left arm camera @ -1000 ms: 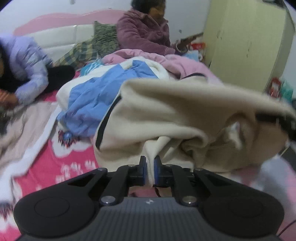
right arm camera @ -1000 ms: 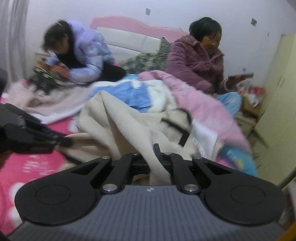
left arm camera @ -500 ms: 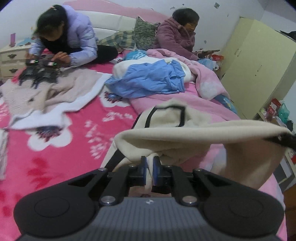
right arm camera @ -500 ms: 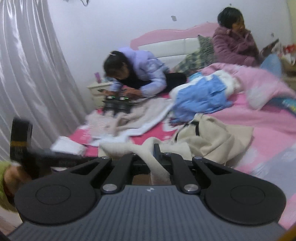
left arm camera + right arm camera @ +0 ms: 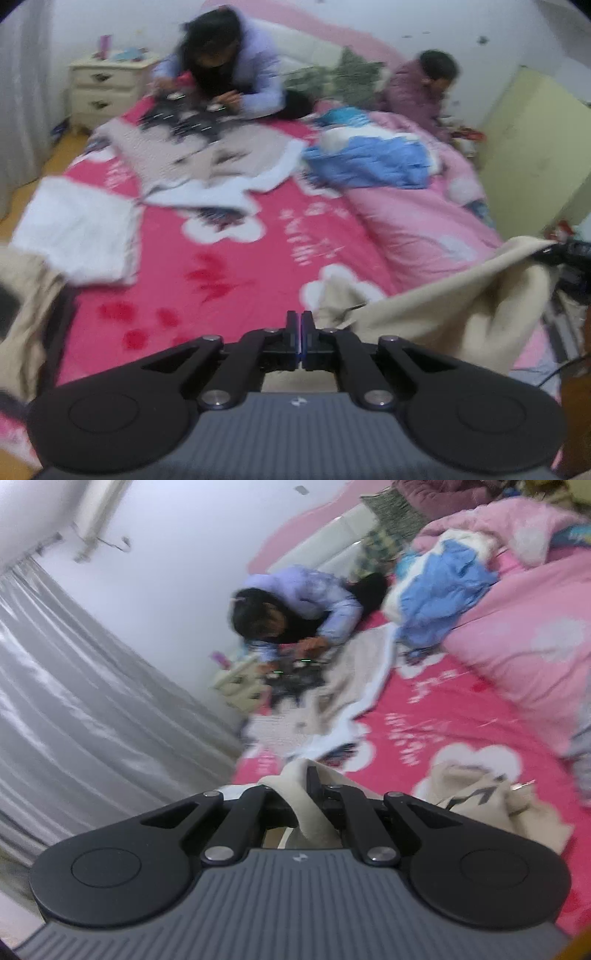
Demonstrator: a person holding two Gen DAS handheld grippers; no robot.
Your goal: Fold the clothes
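A cream fleece garment with black trim [image 5: 443,314] is stretched between my two grippers above the near end of the pink bed. My left gripper [image 5: 300,321] is shut, its fingertips pressed together; cream cloth shows just under and right of them, so it appears to pinch the garment's edge. My right gripper [image 5: 303,786] is shut on a fold of the same garment [image 5: 306,805]; the rest of it [image 5: 480,797] lies bunched on the bed. The right gripper's tip [image 5: 569,251] shows at the left wrist view's right edge, holding the cloth.
The bed has a pink flowered cover [image 5: 229,266]. A white folded cloth [image 5: 77,229] and a beige blanket [image 5: 207,151] lie on it, with a blue garment pile [image 5: 373,158]. Two people [image 5: 229,66] sit at the head. A nightstand [image 5: 107,88], curtain [image 5: 74,709], yellow wardrobe [image 5: 535,147].
Both grippers have pulled back toward the foot of the bed and swung left. The cream garment has dropped lower in view and now trails off to the right of the left gripper.
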